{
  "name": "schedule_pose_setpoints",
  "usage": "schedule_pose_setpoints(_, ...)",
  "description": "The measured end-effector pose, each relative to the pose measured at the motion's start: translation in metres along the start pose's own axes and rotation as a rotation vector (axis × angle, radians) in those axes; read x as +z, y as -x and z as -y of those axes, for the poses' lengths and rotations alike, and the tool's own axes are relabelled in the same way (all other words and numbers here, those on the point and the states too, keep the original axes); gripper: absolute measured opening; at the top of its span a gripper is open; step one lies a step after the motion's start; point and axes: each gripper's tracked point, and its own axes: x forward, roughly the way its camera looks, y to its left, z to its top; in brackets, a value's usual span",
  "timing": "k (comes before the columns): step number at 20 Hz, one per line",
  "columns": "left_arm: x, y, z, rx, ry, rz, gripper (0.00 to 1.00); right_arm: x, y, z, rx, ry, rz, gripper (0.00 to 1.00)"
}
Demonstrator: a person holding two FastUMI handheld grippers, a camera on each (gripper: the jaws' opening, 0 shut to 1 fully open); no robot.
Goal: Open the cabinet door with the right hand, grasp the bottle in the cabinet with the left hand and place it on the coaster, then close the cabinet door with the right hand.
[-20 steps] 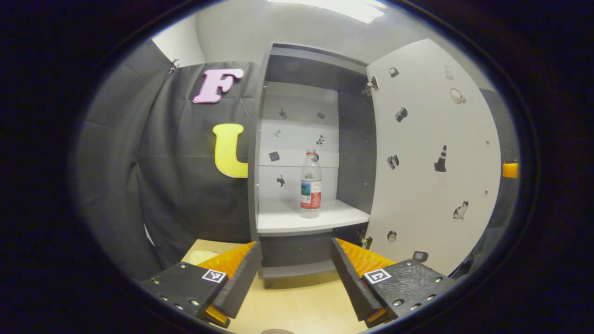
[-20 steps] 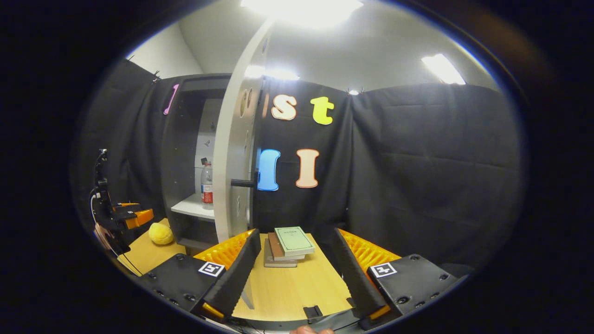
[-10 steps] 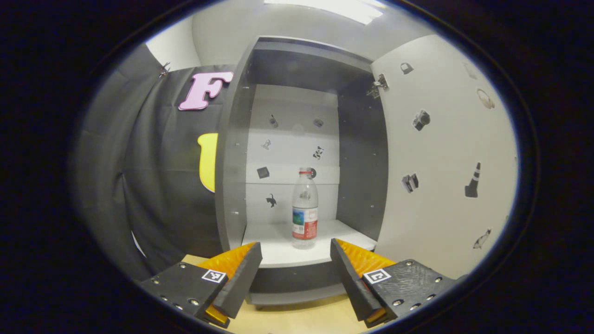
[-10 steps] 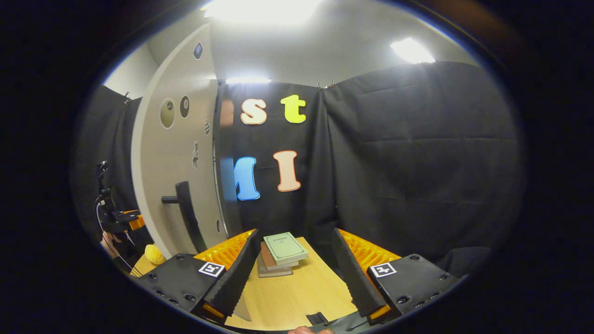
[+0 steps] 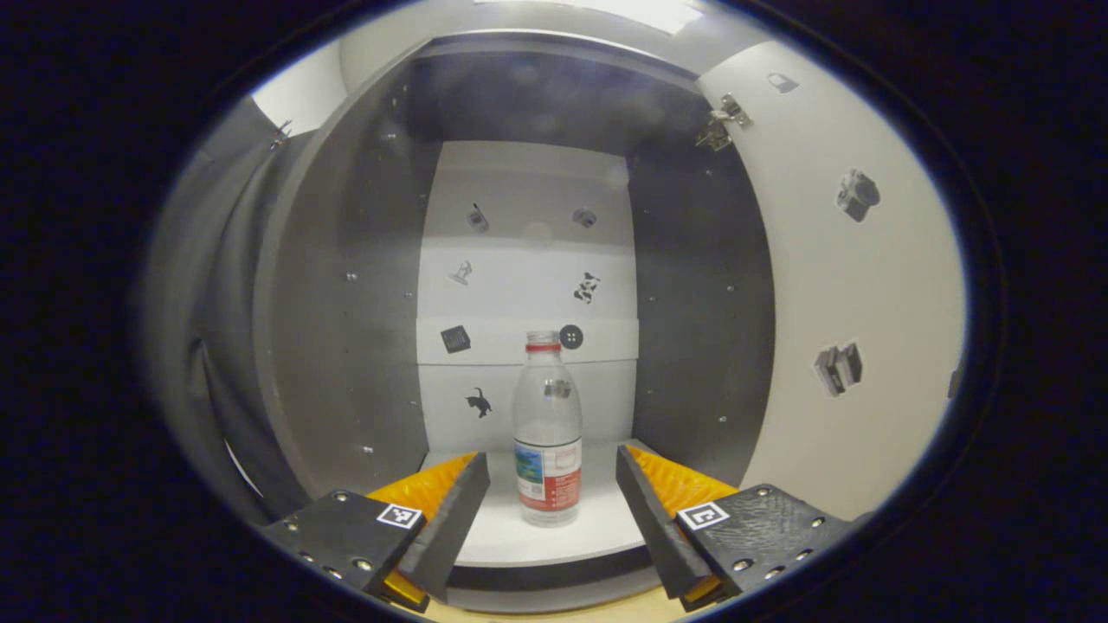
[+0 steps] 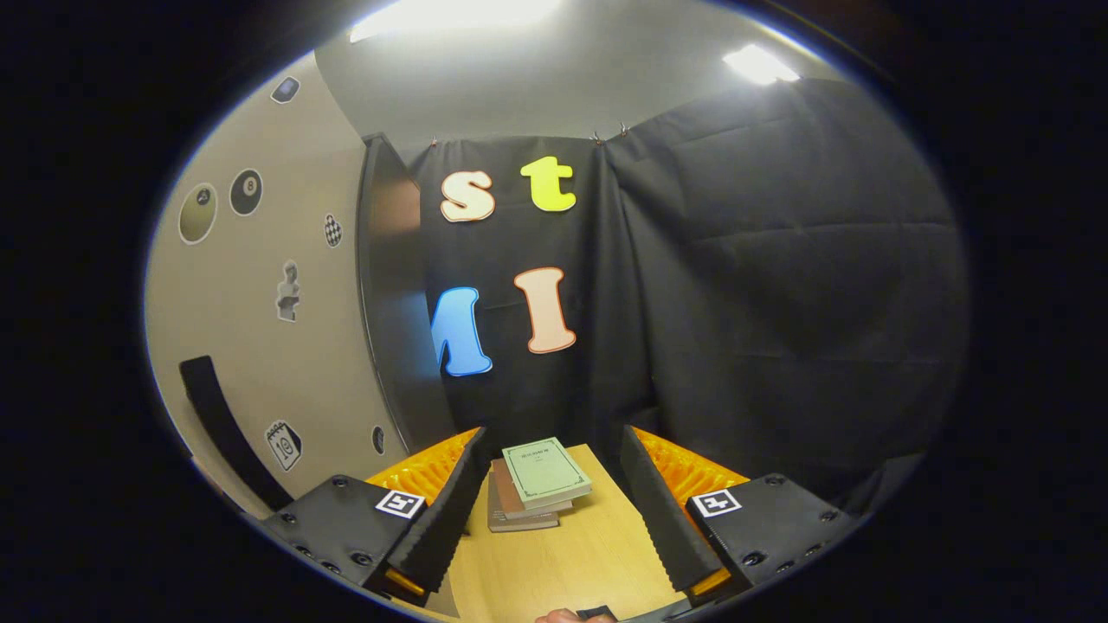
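Cabinet (image 5: 346,285), dark-walled, white shelf (image 5: 519,541). Bottle (image 5: 546,433): upright on the shelf, between the spread jaws of the left gripper (image 5: 552,510), untouched. Cabinet door (image 5: 857,285): open at right. Left to do: grasp, coaster placement, closing. Right gripper (image 6: 554,506): jaws spread, empty, over the worktop (image 6: 563,554); stacked books (image 6: 537,484) beyond, door handle (image 6: 221,424) at left.

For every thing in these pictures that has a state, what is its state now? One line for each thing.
Cabinet door: swung open.
Bottle: upright on the cabinet shelf, cap on, not yet gripped.
Left tongs: open, one finger on each side of the bottle, not touching it.
Right tongs: open, holding nothing.
Books: closed, stacked on the table.
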Motion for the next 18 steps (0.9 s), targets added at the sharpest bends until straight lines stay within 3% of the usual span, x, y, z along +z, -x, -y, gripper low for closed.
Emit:
schedule_pose_setpoints(2, -0.009, -0.016, -0.002, 0.025, -0.012, -0.013, 0.94, -0.002, -0.009, 0.003, 0.016, -0.021, -0.012, 0.93)
schedule_pose_setpoints(3, -0.012, -0.025, -0.002, 0.026, -0.019, -0.018, 0.89, -0.003, -0.013, 0.006, 0.019, -0.038, -0.017, 0.97)
schedule_pose_setpoints(5, -0.019, -0.043, -0.006, 0.034, -0.013, -0.026, 0.88, -0.008, -0.017, 0.015, 0.009, -0.058, -0.030, 0.98)
schedule_pose_setpoints(12, -0.014, -0.075, -0.012, 0.015, 0.136, 0.001, 0.91, -0.011, -0.021, 0.029, 0.005, -0.128, -0.017, 0.98)
schedule_pose_setpoints(14, -0.015, -0.079, -0.011, -0.003, 0.134, -0.007, 0.91, -0.011, -0.020, 0.029, 0.003, -0.123, -0.015, 0.92)
schedule_pose_setpoints(18, -0.012, -0.084, 0.000, -0.033, 0.104, -0.005, 0.91, -0.017, -0.020, 0.027, 0.001, -0.109, -0.024, 0.92)
